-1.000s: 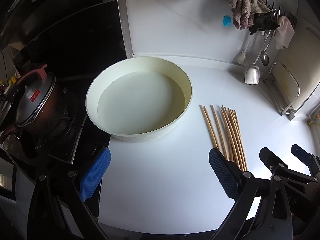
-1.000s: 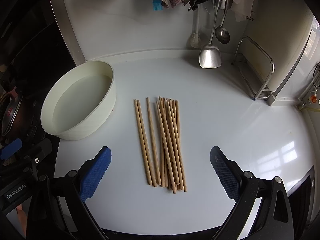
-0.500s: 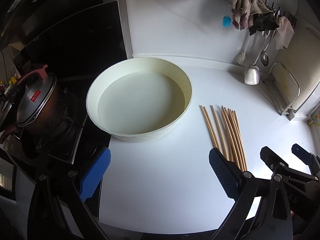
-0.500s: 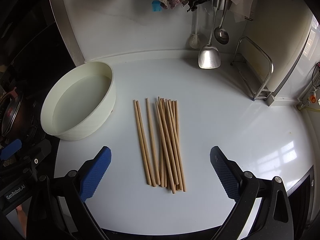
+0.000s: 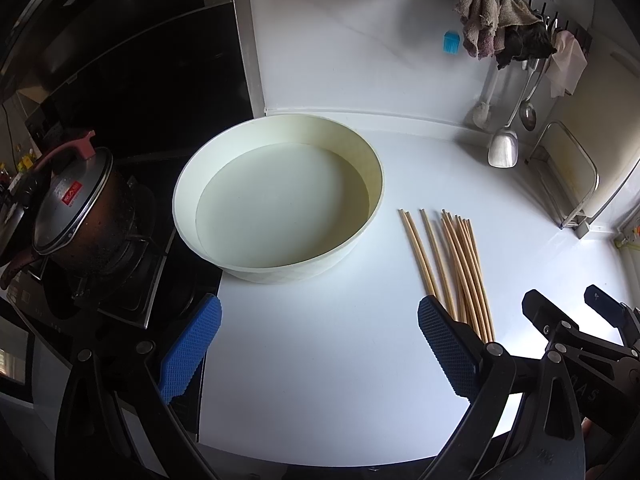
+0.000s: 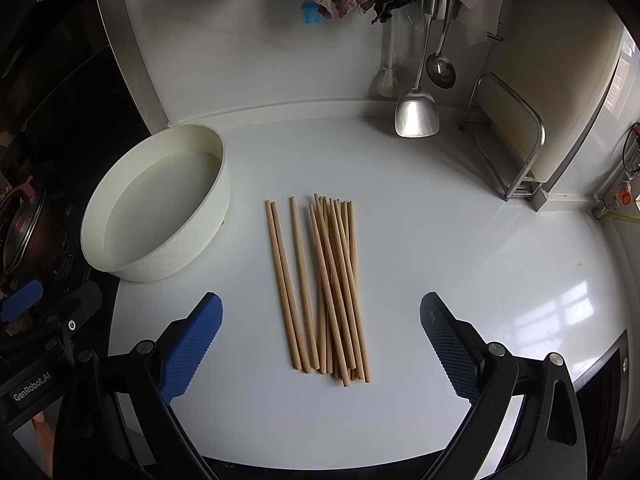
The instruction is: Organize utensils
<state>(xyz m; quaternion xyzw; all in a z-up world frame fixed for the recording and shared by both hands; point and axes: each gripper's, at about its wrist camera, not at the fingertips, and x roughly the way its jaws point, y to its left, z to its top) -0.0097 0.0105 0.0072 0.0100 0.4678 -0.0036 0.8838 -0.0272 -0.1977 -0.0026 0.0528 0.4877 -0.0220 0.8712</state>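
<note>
Chopsticks (image 6: 324,284) lie loose on the counter (image 6: 480,280) beside the basin (image 6: 160,216), long axes running straight away from the right gripper (image 6: 320,344), which hangs nearer, spread wide and empty; left gripper (image 5: 316,352) likewise gapes, off to their left

- Roughly a dozen wooden chopsticks (image 6: 320,284); exact count unclear where they overlap
- One white round basin (image 6: 160,216)
- One lidded pot (image 5: 76,216)
- Two claws, one per hand
</note>
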